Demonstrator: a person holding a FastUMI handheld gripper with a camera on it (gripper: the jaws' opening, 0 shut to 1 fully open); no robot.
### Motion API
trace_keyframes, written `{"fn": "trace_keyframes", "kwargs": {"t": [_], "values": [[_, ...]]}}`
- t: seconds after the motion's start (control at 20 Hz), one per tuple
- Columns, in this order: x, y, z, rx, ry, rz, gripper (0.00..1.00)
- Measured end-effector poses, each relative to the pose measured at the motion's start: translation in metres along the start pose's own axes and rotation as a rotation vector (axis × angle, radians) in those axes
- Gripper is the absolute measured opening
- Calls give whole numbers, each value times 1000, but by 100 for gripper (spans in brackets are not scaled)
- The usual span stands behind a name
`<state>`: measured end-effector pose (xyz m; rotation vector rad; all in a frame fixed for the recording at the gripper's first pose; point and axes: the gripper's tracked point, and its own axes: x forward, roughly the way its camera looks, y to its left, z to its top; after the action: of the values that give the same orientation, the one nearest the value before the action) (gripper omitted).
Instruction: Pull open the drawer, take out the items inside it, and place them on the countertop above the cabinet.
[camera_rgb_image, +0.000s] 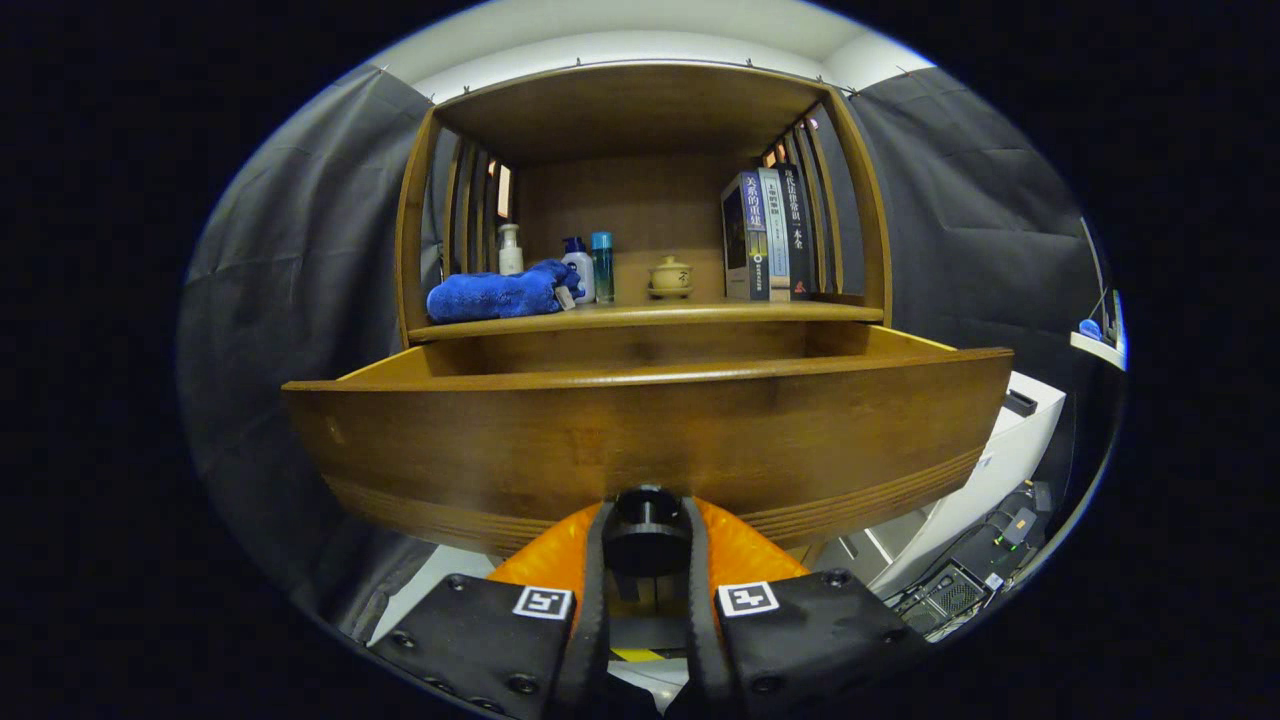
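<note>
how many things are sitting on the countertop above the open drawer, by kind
Upright books: 3
Bottles (white pump bottle, white bottle with blue cap, teal bottle): 3
Folded blue cloth: 1
Small tan lidded ceramic pot: 1
Total: 8
The gripper is shut on the drawer's black round knob.

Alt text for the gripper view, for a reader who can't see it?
The gripper has its fingers closed on the dark round knob of a wooden drawer, pulled partly out. On the countertop above sit a blue towel, bottles, a small pot and books.
</note>
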<state>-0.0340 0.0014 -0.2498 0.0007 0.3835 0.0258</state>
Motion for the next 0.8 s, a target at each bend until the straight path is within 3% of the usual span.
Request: {"fn": "trace_keyframes", "kwargs": {"t": [0.1, 0.45, 0.8], "values": [[0, 0, 0, -8, 0, -4, 39], [-1, 4, -5, -36, -8, 8, 53], [-8, 4, 11, -29, -50, 13, 99]]}}
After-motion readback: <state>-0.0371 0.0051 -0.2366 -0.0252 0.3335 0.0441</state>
